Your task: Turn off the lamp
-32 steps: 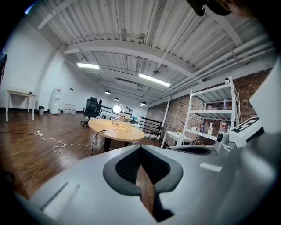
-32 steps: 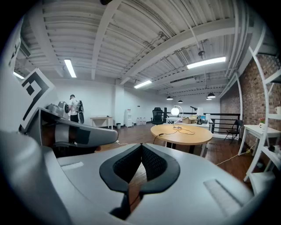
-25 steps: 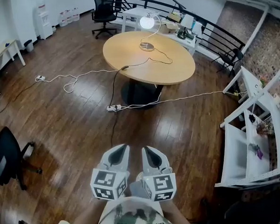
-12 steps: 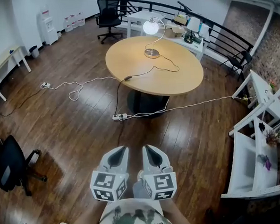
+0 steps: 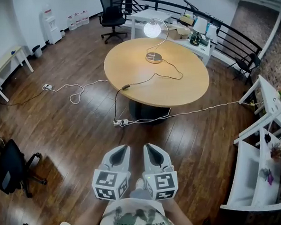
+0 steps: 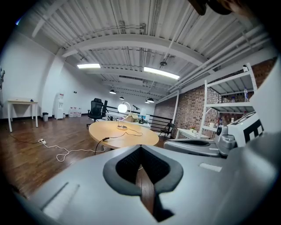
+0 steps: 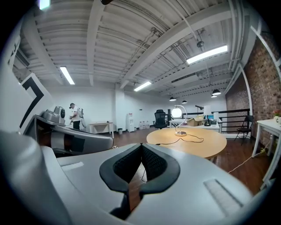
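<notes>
The lamp (image 5: 151,29) stands lit on the far side of a round wooden table (image 5: 177,88), its white globe on a curved stem above a round base (image 5: 153,58). Its cord (image 5: 143,80) runs across the tabletop, through a dark inline piece (image 5: 125,87), down to a power strip (image 5: 120,122) on the floor. My left gripper (image 5: 119,154) and right gripper (image 5: 151,152) hang side by side close to my body, well short of the table. Both are shut and hold nothing. The lamp (image 6: 122,107) glows far ahead in the left gripper view, as does the lamp (image 7: 177,112) in the right gripper view.
A white cable (image 5: 75,90) loops over the wood floor at left. A black chair (image 5: 13,165) stands at near left, white shelving (image 5: 261,140) at right. Behind the table are a white desk (image 5: 193,37), a railing (image 5: 230,28) and an office chair (image 5: 113,14). A person (image 7: 75,115) stands far off.
The table and lamp have come slightly nearer and lower in the head view. Both grippers stay shut in the same place by my body.
</notes>
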### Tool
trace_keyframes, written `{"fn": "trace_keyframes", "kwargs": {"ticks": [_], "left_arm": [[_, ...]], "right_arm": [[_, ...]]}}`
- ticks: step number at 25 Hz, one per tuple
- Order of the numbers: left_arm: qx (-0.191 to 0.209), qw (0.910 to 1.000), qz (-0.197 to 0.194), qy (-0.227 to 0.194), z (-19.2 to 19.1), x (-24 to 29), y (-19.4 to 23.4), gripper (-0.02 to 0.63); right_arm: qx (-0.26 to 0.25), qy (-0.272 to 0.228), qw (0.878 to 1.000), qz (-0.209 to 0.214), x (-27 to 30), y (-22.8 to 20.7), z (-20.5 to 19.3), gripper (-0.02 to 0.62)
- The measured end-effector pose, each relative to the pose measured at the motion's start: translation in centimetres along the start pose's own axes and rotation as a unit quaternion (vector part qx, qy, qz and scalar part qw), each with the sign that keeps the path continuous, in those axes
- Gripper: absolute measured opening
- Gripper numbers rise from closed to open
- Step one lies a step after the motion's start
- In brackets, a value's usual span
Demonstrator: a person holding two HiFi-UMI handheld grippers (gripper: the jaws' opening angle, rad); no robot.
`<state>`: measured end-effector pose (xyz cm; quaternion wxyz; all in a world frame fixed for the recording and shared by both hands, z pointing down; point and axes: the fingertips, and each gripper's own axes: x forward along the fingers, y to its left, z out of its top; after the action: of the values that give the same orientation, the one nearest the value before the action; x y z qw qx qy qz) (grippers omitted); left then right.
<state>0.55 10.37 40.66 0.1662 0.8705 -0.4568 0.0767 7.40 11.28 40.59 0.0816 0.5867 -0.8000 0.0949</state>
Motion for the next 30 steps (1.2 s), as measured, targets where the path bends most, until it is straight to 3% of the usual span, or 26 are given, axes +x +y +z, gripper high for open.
{"fn": "trace_keyframes", "kwargs": {"ticks": [18, 30], "left_arm": [[0.017, 0.9996, 0.017, 0.016, 2.4, 11.3, -1.2, -0.005], [0.002, 0.9994, 0.035, 0.003, 3.0, 14.7, 1.6, -0.005]], "right_arm": [[0.014, -0.008, 0.999, 0.028, 6.2, -8.9, 1.8, 0.0], [-0.002, -0.004, 0.999, 0.048, 10.8, -9.6, 2.0, 0.0]]}}
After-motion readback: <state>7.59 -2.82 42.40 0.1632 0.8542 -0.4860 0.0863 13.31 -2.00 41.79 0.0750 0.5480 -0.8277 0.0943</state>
